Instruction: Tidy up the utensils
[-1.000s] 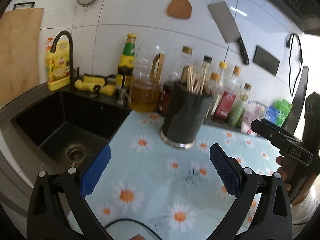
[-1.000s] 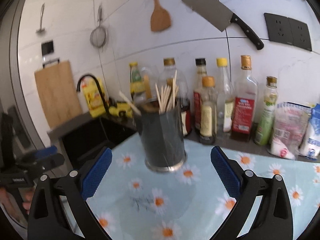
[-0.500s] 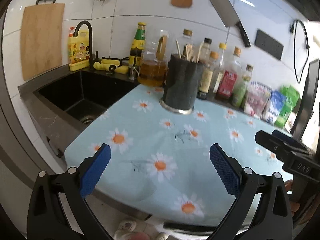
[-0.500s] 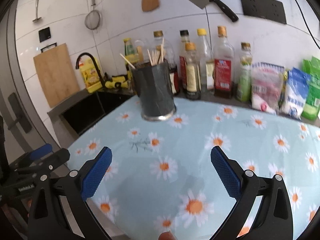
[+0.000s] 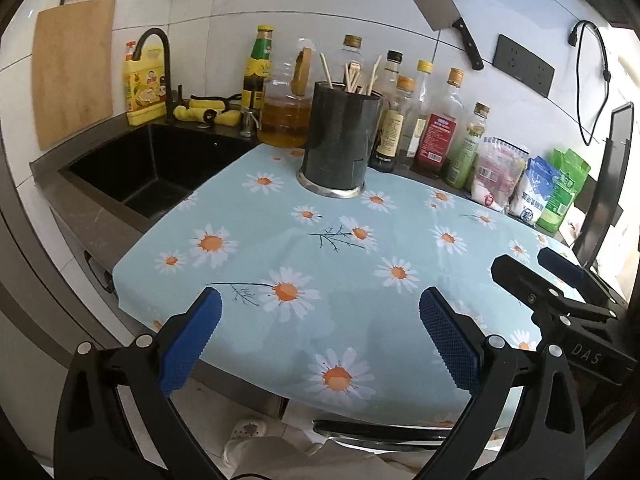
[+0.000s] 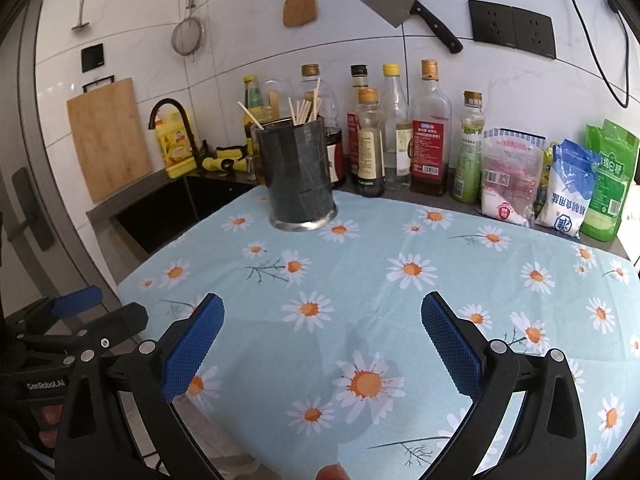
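Note:
A dark cylindrical utensil holder stands at the back of the daisy-print tablecloth, with several wooden chopsticks sticking out of it. It also shows in the right wrist view. My left gripper is open and empty, above the cloth's front edge, far from the holder. My right gripper is open and empty over the front of the cloth. Each gripper shows in the other's view: the right one at right, the left one at left.
A row of sauce bottles and food bags lines the back wall. A black sink with a faucet lies left. A cleaver, spatula, strainer and cutting board hang on the wall.
Both grippers have drawn back from the holder toward the front edge of the table. The holder now looks smaller and farther. Both stayed open.

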`<action>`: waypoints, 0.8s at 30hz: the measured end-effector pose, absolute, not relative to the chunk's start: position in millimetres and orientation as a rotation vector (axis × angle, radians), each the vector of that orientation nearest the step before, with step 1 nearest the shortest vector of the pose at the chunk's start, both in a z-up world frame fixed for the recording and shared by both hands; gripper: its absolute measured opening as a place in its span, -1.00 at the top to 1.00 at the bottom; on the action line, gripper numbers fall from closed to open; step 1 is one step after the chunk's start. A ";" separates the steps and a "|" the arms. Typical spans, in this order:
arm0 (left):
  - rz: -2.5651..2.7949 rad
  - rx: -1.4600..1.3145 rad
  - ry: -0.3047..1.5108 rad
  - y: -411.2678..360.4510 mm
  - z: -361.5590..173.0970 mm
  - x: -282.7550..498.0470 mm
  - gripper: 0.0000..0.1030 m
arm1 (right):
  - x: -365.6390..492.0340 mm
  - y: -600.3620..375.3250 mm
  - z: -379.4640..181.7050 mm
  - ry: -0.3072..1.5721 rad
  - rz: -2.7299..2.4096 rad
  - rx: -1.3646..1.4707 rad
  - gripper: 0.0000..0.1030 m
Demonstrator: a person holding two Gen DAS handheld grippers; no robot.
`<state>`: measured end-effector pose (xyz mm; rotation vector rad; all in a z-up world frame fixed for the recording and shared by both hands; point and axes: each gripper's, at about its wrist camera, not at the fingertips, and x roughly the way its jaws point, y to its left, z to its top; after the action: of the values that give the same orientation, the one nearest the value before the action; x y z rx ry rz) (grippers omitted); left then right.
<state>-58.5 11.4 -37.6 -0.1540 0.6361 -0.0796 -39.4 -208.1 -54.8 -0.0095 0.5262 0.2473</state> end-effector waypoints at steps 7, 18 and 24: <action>-0.017 -0.129 0.614 11.6 -31.1 -61.1 -0.89 | -38.8 -209.9 -54.6 0.522 0.239 -0.006 -0.84; -0.013 -0.116 0.628 15.9 -28.7 -54.9 -0.89 | -35.0 -209.4 -54.2 0.520 0.230 0.011 -0.84; -0.017 -0.111 0.636 16.2 -29.1 -54.5 -0.89 | -33.8 -208.3 -54.4 0.522 0.233 0.012 -0.84</action>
<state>-54.5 16.2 -29.1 -0.1105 0.6362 -0.0171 -33.8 -208.3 -54.4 0.0119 0.5222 0.2328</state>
